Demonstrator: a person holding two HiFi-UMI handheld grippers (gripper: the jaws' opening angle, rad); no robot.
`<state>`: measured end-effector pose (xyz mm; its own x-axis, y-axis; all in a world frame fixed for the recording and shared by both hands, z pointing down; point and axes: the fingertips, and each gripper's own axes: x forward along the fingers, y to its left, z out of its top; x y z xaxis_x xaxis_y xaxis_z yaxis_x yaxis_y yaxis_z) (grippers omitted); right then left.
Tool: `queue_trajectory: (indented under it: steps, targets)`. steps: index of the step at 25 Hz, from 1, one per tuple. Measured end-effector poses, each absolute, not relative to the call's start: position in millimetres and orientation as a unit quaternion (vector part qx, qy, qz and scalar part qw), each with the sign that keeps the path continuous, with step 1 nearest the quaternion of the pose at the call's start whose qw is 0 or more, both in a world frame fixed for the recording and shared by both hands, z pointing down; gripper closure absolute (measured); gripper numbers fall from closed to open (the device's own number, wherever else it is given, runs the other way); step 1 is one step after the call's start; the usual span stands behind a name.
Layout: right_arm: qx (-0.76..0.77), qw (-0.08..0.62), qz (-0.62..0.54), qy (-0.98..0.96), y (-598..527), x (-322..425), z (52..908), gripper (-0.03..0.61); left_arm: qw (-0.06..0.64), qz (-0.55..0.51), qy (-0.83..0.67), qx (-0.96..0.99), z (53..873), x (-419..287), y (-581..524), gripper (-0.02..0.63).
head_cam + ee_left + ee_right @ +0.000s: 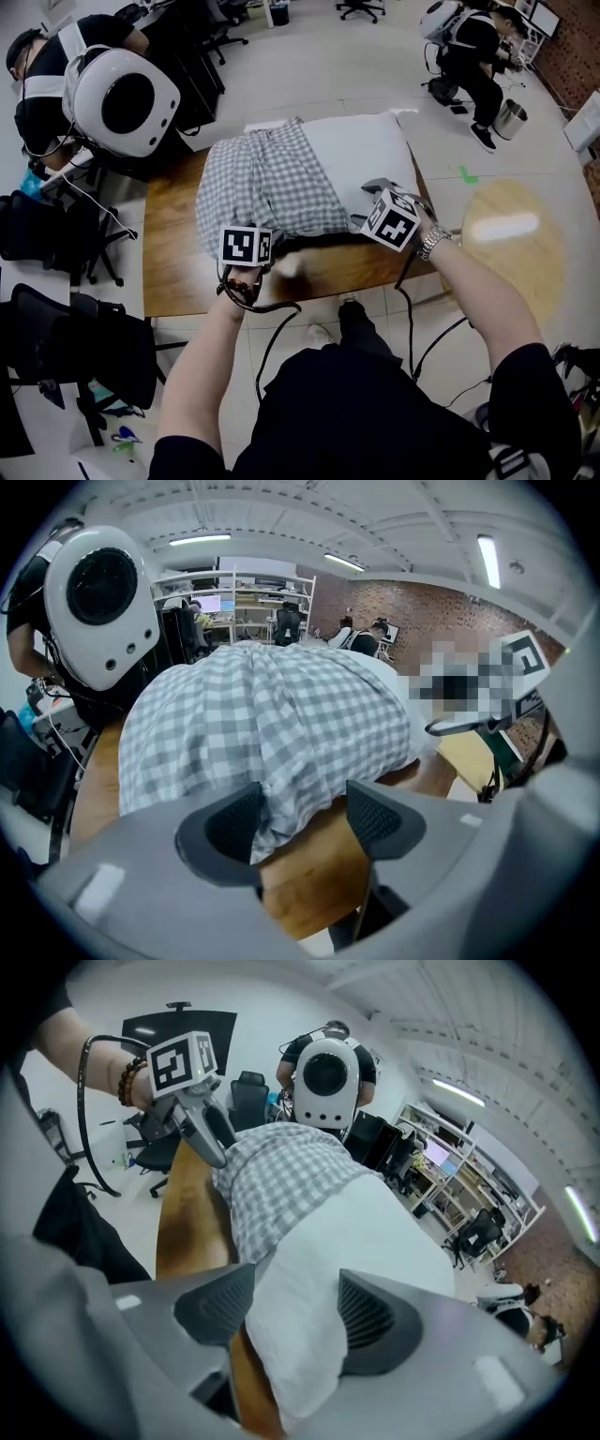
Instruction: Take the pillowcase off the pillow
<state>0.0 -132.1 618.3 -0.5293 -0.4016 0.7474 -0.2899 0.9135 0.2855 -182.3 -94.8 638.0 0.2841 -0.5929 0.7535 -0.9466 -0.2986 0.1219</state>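
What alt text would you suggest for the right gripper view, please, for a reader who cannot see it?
A corner of a plump white pillow lies between the right gripper's open jaws, on a brown wooden table. A grey-and-white checked fabric pillowcase covers its far half, where the left gripper reaches.

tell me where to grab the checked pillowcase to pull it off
Take the slack near edge of the pillowcase, coming from the front of the table with the left gripper: there the fabric hangs loose off the pillow in a thin fold, between the open jaws; elsewhere it lies stretched over it.
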Motion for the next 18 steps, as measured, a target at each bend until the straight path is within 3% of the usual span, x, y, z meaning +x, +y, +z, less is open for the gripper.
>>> queue_trajectory:
  steps: [2,5,8,10,11,18]
  targets:
    - [0.203,0.454,-0.082,-0.864,-137,2,625,0.298,0.294,0.305,-0.521,0.741,644,-183,-98,0.332]
    - [0.216,0.469,-0.111,-0.849,-145,7,639,0.306,0.287,0.311,-0.534,0.732,651,-185,-102,0.415]
    - [0.24,0.474,-0.132,-0.837,-153,13,648,0.448,0.276,0.313,-0.548,0.725,656,-194,-103,0.553]
    - [0.252,0.474,-0.132,-0.834,-157,18,648,0.538,0.277,0.307,-0.55,0.725,655,-198,-103,0.599]
    - [0.255,0.473,-0.13,-0.833,-158,19,647,0.566,0.279,0.304,-0.551,0.725,654,-200,-103,0.603]
    - [0.266,0.474,-0.102,-0.833,-158,22,639,0.572,0.291,0.276,-0.569,0.718,651,-234,-96,0.607]
